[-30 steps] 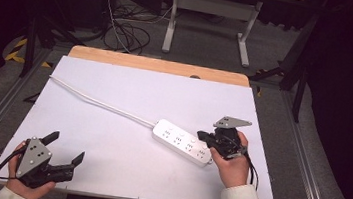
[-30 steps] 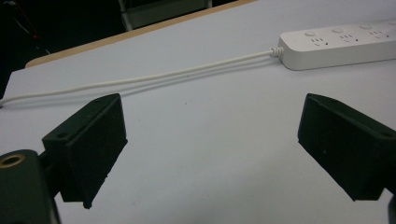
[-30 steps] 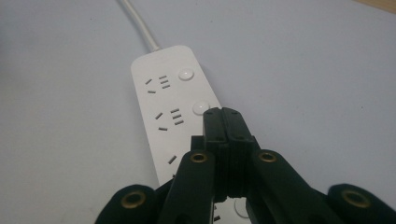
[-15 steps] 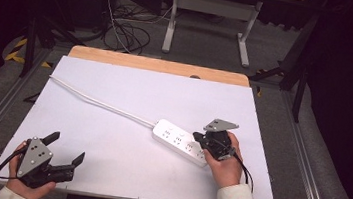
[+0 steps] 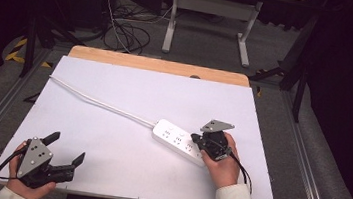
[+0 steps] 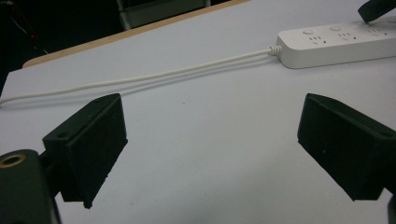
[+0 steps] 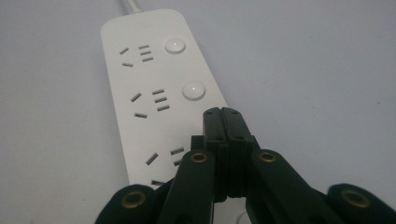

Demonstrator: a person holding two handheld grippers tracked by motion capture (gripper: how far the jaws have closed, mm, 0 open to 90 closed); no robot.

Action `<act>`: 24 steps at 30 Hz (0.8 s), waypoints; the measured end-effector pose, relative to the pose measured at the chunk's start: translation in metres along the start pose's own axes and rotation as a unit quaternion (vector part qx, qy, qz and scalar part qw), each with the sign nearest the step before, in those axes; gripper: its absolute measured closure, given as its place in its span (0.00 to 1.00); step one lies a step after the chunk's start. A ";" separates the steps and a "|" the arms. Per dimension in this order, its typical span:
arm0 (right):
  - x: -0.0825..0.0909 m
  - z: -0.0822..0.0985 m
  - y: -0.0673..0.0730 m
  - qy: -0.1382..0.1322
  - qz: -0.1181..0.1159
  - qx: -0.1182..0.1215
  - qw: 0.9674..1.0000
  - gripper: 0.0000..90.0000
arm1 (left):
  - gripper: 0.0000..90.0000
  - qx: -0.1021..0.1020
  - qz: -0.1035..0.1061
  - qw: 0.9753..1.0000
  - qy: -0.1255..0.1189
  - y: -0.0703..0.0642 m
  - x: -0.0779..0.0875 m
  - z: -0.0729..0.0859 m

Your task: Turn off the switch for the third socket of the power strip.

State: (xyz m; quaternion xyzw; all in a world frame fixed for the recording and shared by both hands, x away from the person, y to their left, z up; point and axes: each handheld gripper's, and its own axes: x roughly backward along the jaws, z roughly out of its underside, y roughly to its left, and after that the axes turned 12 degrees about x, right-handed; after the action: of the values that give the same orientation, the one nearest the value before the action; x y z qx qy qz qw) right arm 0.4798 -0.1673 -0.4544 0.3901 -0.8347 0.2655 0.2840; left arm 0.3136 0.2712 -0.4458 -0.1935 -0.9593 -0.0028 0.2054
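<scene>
While the left tool [image 5: 60,154] rests spread apart on the table [image 5: 130,94], the right tool [image 5: 199,141], clenched empty, hovers over the power strip [image 5: 173,135]. The strip runs straight ahead from its tip.

Laboratory or test workspace: a white-topped table [image 5: 129,99] with a bare wooden far edge stands on grey carpet [image 5: 318,161] in a dark room; loose cables [image 5: 127,31] coil on the floor behind it, beside the metal legs of a second bench [image 5: 210,5] and black stands [image 5: 30,37]
</scene>
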 end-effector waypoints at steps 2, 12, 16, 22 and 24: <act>-0.001 0.000 0.000 0.000 0.001 0.001 1.000 1.00 | 0.09 0.000 0.000 1.000 0.000 0.000 0.000 0.000; -0.002 0.001 0.001 0.002 0.005 0.004 1.000 1.00 | 0.09 -0.001 0.000 1.000 0.000 0.000 0.000 0.000; -0.002 0.001 0.001 0.004 0.004 0.006 1.000 1.00 | 0.09 -0.001 0.000 1.000 0.000 0.000 0.000 0.000; -0.004 0.000 0.004 0.010 0.011 0.015 1.000 1.00 | 0.09 -0.002 0.000 1.000 0.000 0.000 0.000 0.000; -0.005 0.001 0.004 0.007 0.009 0.012 1.000 1.00 | 0.09 -0.003 -0.001 1.000 0.000 0.000 0.000 0.000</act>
State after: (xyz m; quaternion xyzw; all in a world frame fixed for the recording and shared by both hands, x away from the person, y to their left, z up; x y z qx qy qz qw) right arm 0.4790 -0.1631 -0.4590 0.3843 -0.8328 0.2804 0.2830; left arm 0.3135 0.2712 -0.4457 -0.1931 -0.9595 -0.0064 0.2049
